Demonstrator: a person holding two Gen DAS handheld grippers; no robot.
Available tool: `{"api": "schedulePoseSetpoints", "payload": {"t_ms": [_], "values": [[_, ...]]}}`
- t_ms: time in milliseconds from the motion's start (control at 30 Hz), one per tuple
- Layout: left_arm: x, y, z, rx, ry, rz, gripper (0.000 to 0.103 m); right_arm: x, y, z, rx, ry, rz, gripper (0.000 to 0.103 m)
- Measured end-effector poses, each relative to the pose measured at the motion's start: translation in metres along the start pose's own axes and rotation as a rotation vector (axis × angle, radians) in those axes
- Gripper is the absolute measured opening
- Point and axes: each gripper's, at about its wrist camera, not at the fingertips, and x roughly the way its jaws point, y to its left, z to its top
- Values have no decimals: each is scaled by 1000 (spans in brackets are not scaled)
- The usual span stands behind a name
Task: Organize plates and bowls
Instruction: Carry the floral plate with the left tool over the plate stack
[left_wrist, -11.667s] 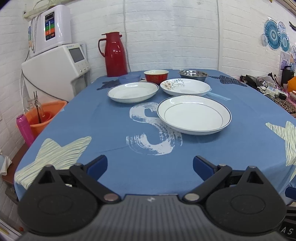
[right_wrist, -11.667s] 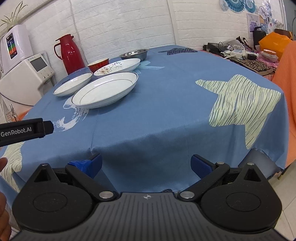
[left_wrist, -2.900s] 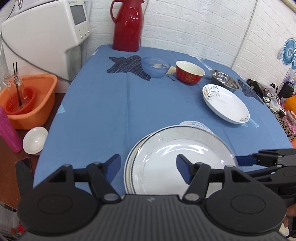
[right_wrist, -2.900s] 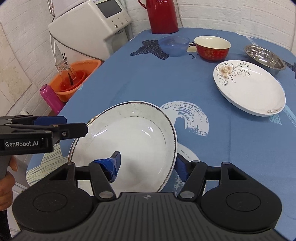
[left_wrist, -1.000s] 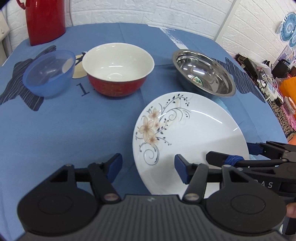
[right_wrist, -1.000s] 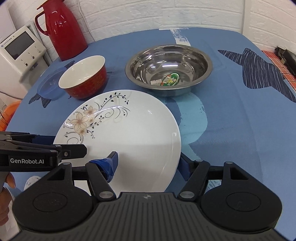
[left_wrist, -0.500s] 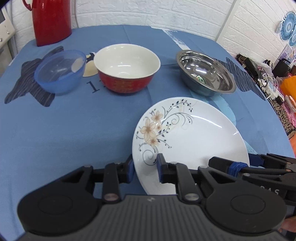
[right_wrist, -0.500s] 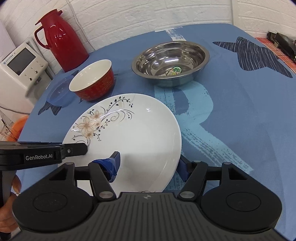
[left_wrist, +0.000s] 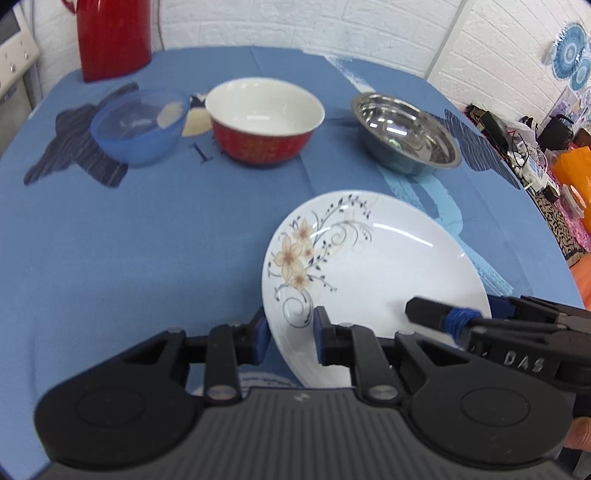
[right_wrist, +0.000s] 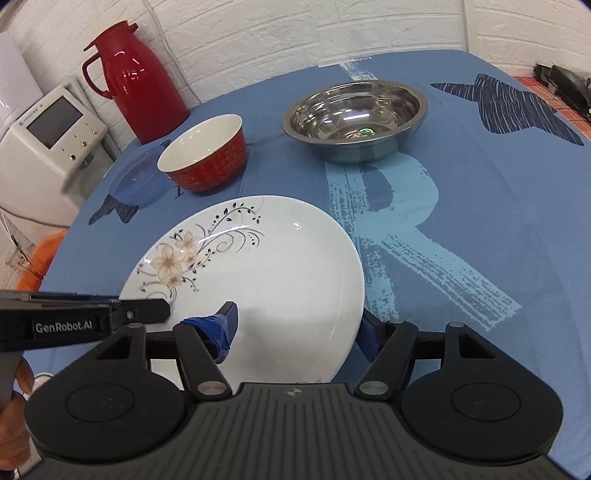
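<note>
**Both tools at the flowered plate, near edge of the blue surface**

The round surface, covered in a blue cloth printed with dark stars and pale letters, fills both views. A white appliance with a small screen stands off the surface at about ten o'clock in the right wrist view, and beside it, at eleven o'clock against the white brick wall, is a tall red thermos jug.

The white round plate with a tan flower and black scrollwork lies nearest the cameras, at the six o'clock side of the surface. The left tool is closed on the plate's near-left rim, one blue pad outside the edge and the other on the plate's inner face. The right tool straddles the plate's near-right portion with its jaws spread wide: its left blue fingertip is over the white inner face, and the right one sits just outside the rim; whether either touches the plate cannot be told. In the left wrist view the plate's near rim looks lifted off the cloth, though the far edge's contact is unclear.

Beyond the plate, at one o'clock, rests a shiny stainless steel bowl. At eleven o'clock sits a red ceramic bowl with a white inside, and just beside it, farther toward ten o'clock, a translucent blue plastic bowl. The three bowls are apart from the plate.
</note>
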Motion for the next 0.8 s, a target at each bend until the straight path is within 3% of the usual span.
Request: {"api": "schedulePoseSetpoints", "payload": {"t_ms": [233, 300, 367, 467, 500, 800], "values": [[4, 3, 1, -31, 2, -34, 15, 15, 21, 13, -204, 101, -100, 57], [3, 4, 0, -31, 0, -40, 15, 16, 18, 15, -186, 113, -100, 57], [3, 5, -1, -27, -1, -41, 15, 14, 14, 17, -159, 100, -94, 49], [2, 3, -2, -9, -14, -13, 14, 10, 4, 18, -159, 58, -94, 21], [2, 4, -2, -11, -16, -18, 14, 9, 0, 18, -135, 58, -82, 18], [-12, 8, -4, 2, -49, -1, 13, -1, 11, 8, -174, 27, -64, 19]]}}
